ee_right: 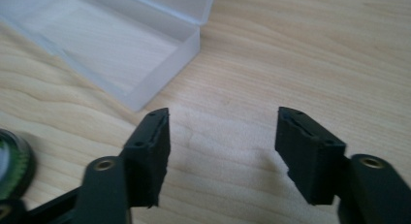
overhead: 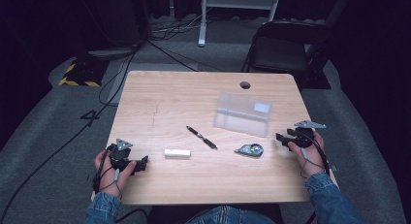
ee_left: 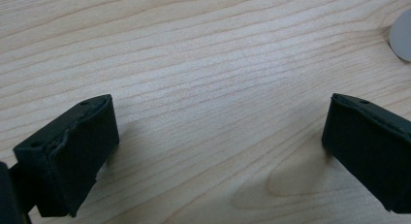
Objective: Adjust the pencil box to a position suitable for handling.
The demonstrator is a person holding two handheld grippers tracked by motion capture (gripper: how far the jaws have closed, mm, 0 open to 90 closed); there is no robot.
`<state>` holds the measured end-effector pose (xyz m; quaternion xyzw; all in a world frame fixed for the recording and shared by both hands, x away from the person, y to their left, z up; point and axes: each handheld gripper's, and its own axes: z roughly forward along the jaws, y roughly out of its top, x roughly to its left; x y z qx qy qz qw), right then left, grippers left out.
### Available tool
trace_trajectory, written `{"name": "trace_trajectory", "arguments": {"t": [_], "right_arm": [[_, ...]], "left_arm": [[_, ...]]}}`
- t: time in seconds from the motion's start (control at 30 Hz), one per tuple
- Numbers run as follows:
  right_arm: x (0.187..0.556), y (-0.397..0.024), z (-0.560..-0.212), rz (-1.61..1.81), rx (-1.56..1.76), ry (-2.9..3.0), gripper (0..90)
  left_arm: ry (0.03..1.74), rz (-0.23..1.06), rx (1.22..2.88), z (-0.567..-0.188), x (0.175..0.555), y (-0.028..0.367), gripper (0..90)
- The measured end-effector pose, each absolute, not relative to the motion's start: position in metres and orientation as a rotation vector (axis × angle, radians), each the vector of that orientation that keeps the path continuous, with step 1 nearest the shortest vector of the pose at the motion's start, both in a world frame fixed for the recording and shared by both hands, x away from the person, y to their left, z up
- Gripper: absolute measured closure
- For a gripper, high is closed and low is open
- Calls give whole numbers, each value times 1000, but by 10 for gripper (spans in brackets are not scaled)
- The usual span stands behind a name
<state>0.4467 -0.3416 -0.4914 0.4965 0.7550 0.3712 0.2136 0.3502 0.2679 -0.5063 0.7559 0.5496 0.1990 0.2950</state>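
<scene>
The right gripper is seen with jaws parted over bare table, an open clear plastic box lying far left.

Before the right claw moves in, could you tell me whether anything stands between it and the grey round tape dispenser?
Nothing visible does. The right claw is open, with bare light wooden table between it and the grey round tape dispenser; the clear plastic box lies farther back.

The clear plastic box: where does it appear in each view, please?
High view: clear plastic box lies right of centre on the table, lid open, behind the correction tape.
Left gripper view: not in it.
Right gripper view: upper left, beyond the jaws.
Shared landmark: the correction tape, at the left edge there.
</scene>
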Motion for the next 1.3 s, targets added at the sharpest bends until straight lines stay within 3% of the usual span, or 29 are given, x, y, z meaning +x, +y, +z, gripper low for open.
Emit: {"name": "trace_trajectory", "arguments": {"t": [0.2,0.3,0.93,1.3], "right_arm": [[452,-337,-477,1096,1382,2103,533],[456,-328,-473,1089,1354,2123,505],[476,-295,-488,1011,1349,2189,597],[474,-288,-494,984,1332,2208,599]], "left_arm": [[1463,529,2012,-506,350,268,1],[1463,530,2011,-506,350,268,2],[1462,531,2013,-506,350,268,3],[1460,532,2013,-506,350,268,5]]}}
